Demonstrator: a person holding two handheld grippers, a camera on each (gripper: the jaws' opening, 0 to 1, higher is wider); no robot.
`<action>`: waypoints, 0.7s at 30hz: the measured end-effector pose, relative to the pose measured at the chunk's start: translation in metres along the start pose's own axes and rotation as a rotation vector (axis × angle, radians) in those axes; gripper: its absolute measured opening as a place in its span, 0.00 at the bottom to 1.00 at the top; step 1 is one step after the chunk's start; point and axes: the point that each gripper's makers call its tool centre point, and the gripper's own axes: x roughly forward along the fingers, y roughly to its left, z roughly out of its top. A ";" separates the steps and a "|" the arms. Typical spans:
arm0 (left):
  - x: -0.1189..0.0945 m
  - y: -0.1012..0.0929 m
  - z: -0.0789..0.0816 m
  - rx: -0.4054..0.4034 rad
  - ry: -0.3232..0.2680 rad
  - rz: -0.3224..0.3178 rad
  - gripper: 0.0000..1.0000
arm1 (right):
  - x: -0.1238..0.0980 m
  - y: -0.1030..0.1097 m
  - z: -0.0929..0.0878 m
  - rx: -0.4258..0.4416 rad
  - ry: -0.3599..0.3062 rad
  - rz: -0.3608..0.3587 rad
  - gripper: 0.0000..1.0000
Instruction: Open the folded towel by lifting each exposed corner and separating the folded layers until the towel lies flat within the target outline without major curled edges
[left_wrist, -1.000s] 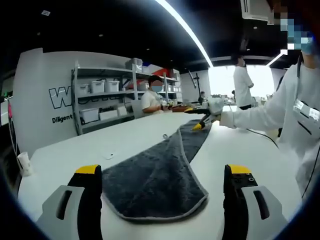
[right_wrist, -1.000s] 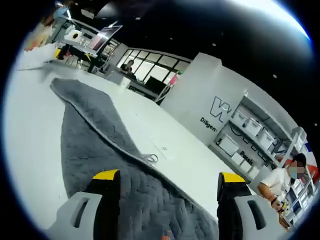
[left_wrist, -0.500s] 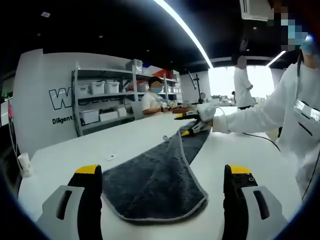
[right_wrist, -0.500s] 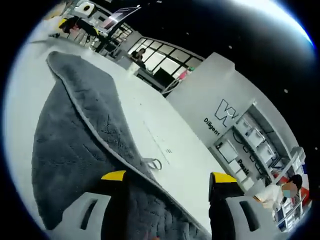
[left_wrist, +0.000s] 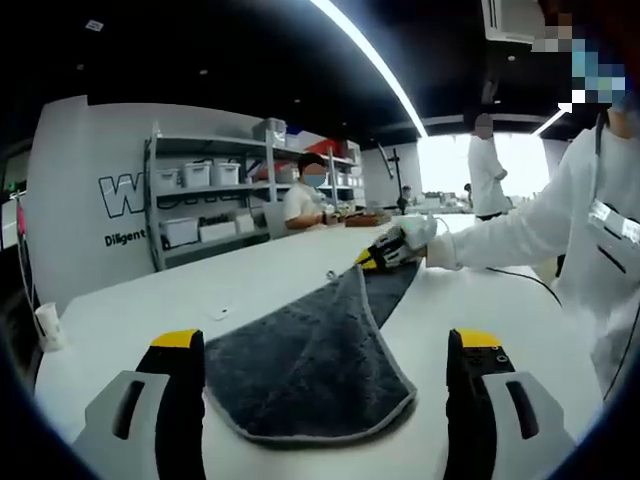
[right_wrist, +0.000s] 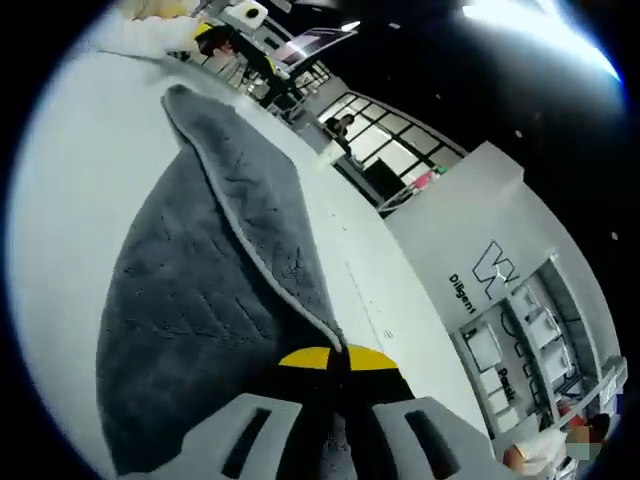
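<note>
The grey towel lies on the white surface, with one layer folded over the other along its length. The right tongs are pinched shut on the towel's edge at a far corner, and in the left gripper view they sit at that far end, held by a gloved hand. The left tongs are wide open, with the near rounded end of the towel lying between them but not held. The step looks like grabbing the top layer to peel it open. Next, the right tongs likely need to lift that corner and carry it sideways, so the fold opens and the towel lies flat.
</note>
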 end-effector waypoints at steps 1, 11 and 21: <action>0.000 0.000 0.000 0.000 0.000 0.001 0.99 | -0.003 0.000 0.000 -0.005 -0.001 -0.001 0.00; 0.000 0.003 -0.001 -0.007 0.002 0.009 0.98 | -0.048 0.027 0.011 0.024 -0.026 0.091 0.00; 0.001 0.003 -0.001 -0.007 0.004 0.012 0.98 | -0.099 0.075 0.031 0.117 -0.050 0.193 0.00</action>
